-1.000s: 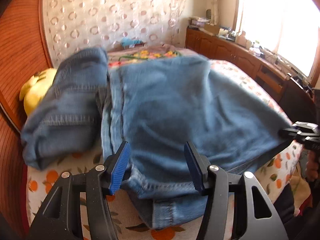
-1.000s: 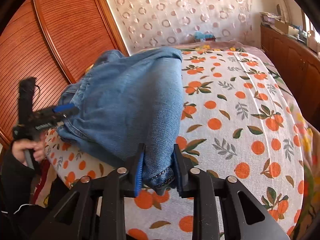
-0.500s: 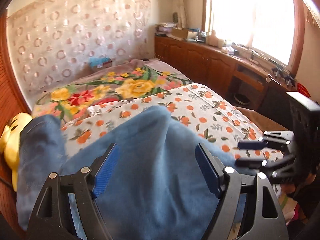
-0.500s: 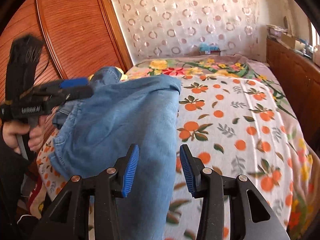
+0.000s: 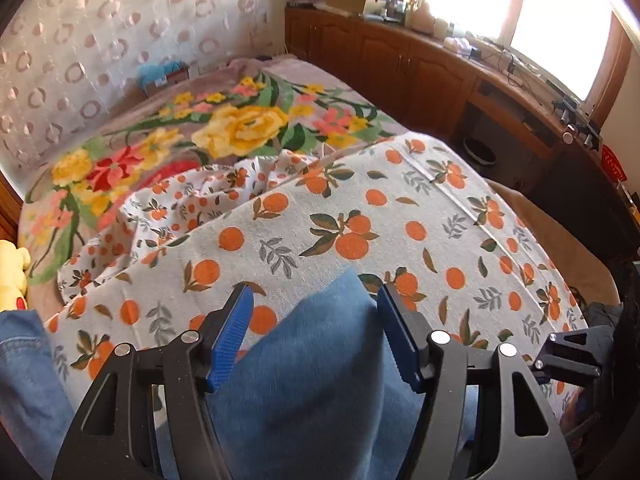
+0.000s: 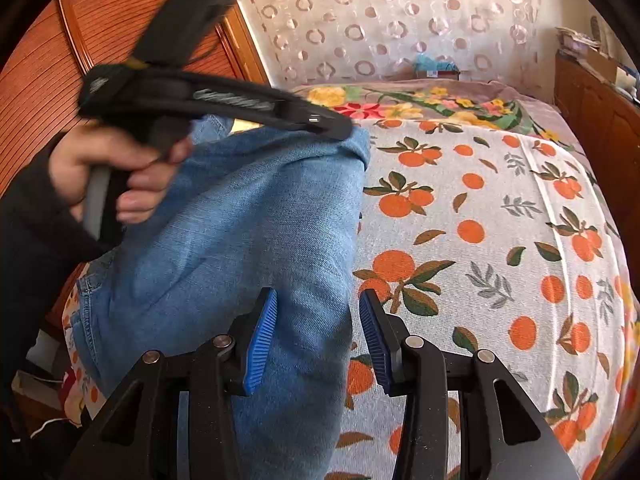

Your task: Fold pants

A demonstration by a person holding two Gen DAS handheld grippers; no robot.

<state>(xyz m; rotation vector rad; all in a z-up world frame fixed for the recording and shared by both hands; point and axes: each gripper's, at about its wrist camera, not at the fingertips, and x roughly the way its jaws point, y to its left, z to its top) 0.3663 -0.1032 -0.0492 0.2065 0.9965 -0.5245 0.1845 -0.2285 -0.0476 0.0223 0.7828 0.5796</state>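
Blue denim pants (image 6: 248,240) lie folded on the bed's orange-print sheet (image 6: 500,240). My right gripper (image 6: 316,332) is open, its blue pads either side of a denim fold without pinching it. My left gripper (image 5: 316,332) is open too, with the far corner of the denim (image 5: 320,380) between its jaws. In the right wrist view the left gripper (image 6: 224,100) hovers over the pants' far edge, held by a hand. More denim (image 5: 24,380) shows at the lower left of the left wrist view.
A floral blanket (image 5: 224,132) covers the far end of the bed. A yellow plush toy (image 5: 12,276) lies at the left edge. A wooden cabinet run (image 5: 440,76) stands on the right under the window. A wooden wardrobe (image 6: 72,52) stands on the left.
My right gripper has opened and let go of the denim hem. Both grippers have moved forward over the pants, and the fold now lies further up the bed.
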